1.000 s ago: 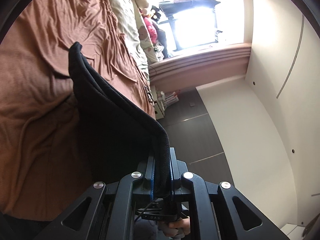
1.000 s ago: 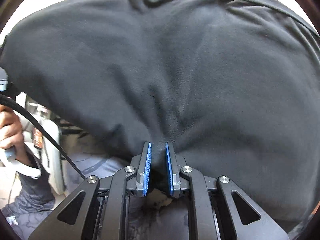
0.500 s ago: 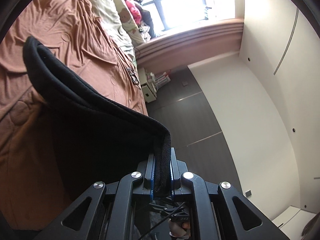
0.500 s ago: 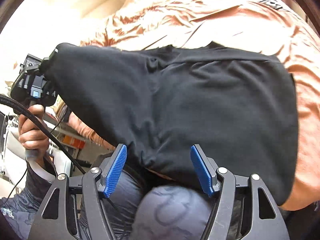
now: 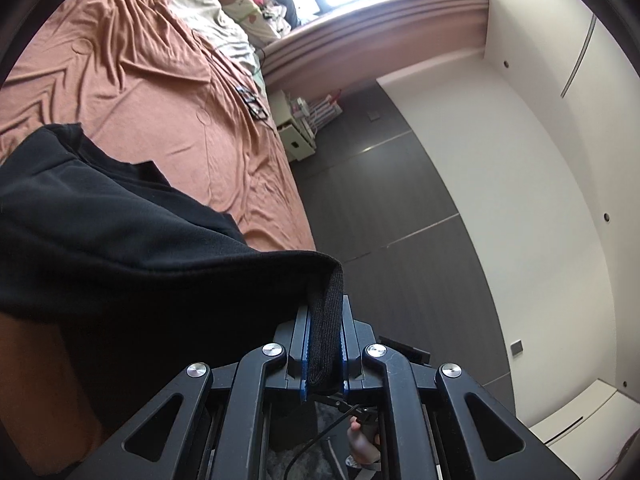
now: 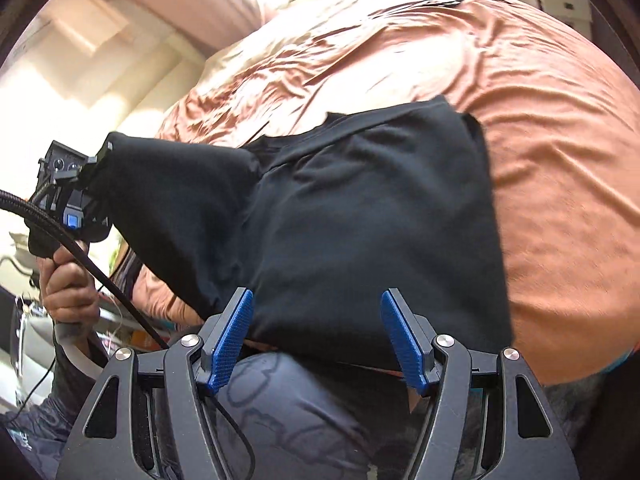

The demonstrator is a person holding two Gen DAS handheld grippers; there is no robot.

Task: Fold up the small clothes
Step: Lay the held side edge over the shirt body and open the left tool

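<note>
The black garment [image 6: 360, 216], soft and limp, is draped over the bed [image 6: 560, 160]; its ribbed hem is clamped in the left claw [image 5: 325, 344]. The right claw [image 6: 316, 336] is spread apart, empty. A hemmed corner would be best gripped.

both wrist views look close along their fingers, sharing the black garment [image 5: 120, 240] and bed [image 6: 560, 160].

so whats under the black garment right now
The black garment lies mostly on the rust-brown bedsheet, one corner lifted by the left gripper. The right gripper is open. Whatever else lies beneath is covered.
</note>
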